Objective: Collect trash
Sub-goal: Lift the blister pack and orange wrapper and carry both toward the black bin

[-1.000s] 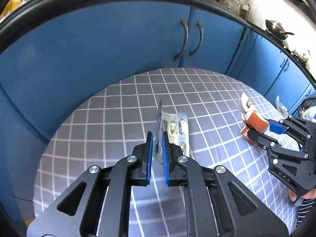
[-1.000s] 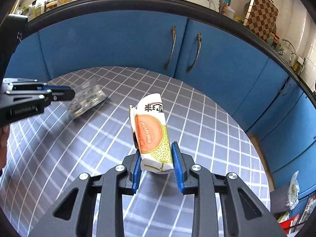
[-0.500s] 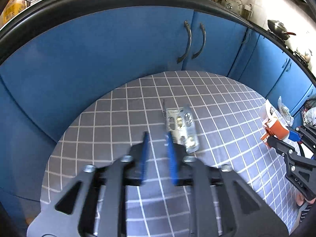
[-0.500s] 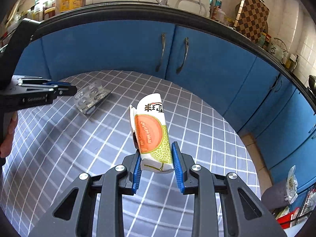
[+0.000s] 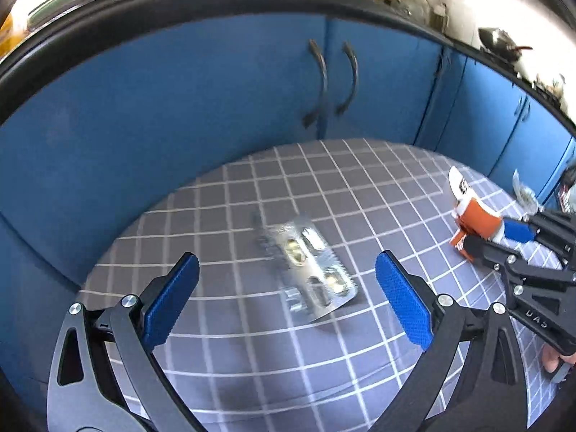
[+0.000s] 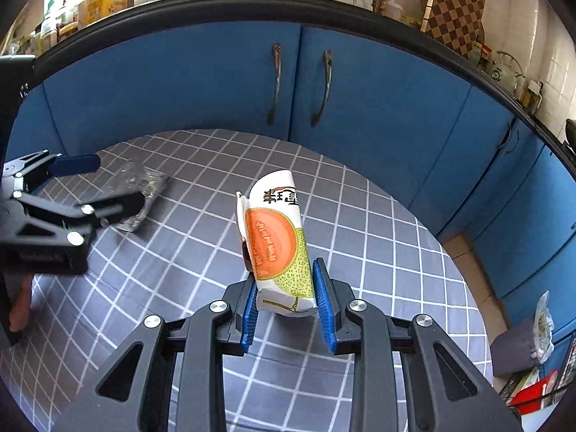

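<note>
- Table (image 5: 223,356): round, grey grid cloth, blue cabinets (image 5: 180,100) right behind it. I see no bin or bag in either view, so the drop-off spot is unknown to me.
- Right gripper (image 6: 286,309): pads clamped on the base of the carton (image 6: 277,241), which stands up between them, lifted clear of the cloth. That piece counts as collected, not yet binned.
- Left gripper (image 5: 286,298): jaws have just been opening and now stand wide, nothing pressed between the pads.
- Blister pack (image 5: 311,273): lies flat on the cloth just ahead of my left gripper, between the line of the two fingers, not gripped. Image is blurred, details unclear.
- Status, my read: one item in hand, one loose on the table. Left: regrip the pack, then find a bin for both.
</note>
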